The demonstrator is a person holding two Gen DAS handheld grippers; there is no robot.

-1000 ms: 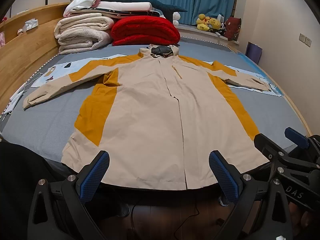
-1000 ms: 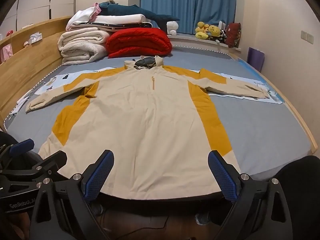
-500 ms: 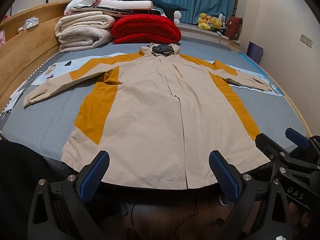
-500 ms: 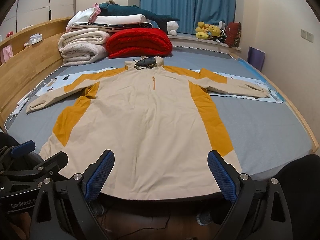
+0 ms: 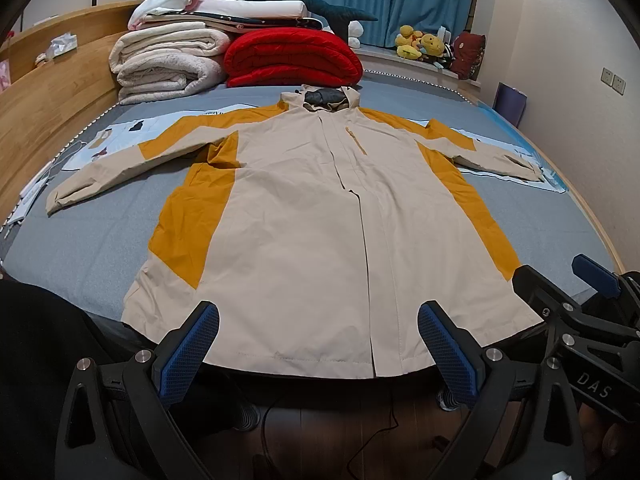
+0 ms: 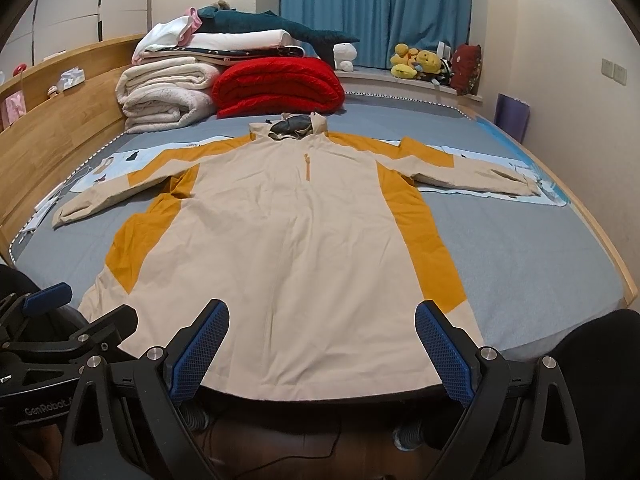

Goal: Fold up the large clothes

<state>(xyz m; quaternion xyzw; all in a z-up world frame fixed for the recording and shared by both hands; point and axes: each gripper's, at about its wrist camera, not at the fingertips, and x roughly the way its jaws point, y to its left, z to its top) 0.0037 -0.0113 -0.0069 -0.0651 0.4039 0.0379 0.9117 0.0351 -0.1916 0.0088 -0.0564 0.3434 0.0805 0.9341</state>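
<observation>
A large beige jacket [image 5: 312, 232] with orange side panels lies flat, front up, on the grey bed [image 5: 88, 240], sleeves spread out and hood at the far end. It also shows in the right wrist view [image 6: 288, 232]. My left gripper [image 5: 318, 346] is open and empty, just in front of the jacket's hem at the bed's near edge. My right gripper [image 6: 320, 344] is open and empty, at the hem too, to the right of the left one. Each gripper shows at the edge of the other's view.
Folded white blankets [image 5: 168, 68] and a red quilt [image 5: 292, 58] are stacked at the bed's far end. A wooden headboard [image 5: 48, 92] runs along the left. Plush toys [image 5: 420, 42] sit on the window ledge. Paper sheets [image 5: 120, 136] lie under both sleeves.
Both grippers have drifted very slightly; the jacket has not moved and both stay open.
</observation>
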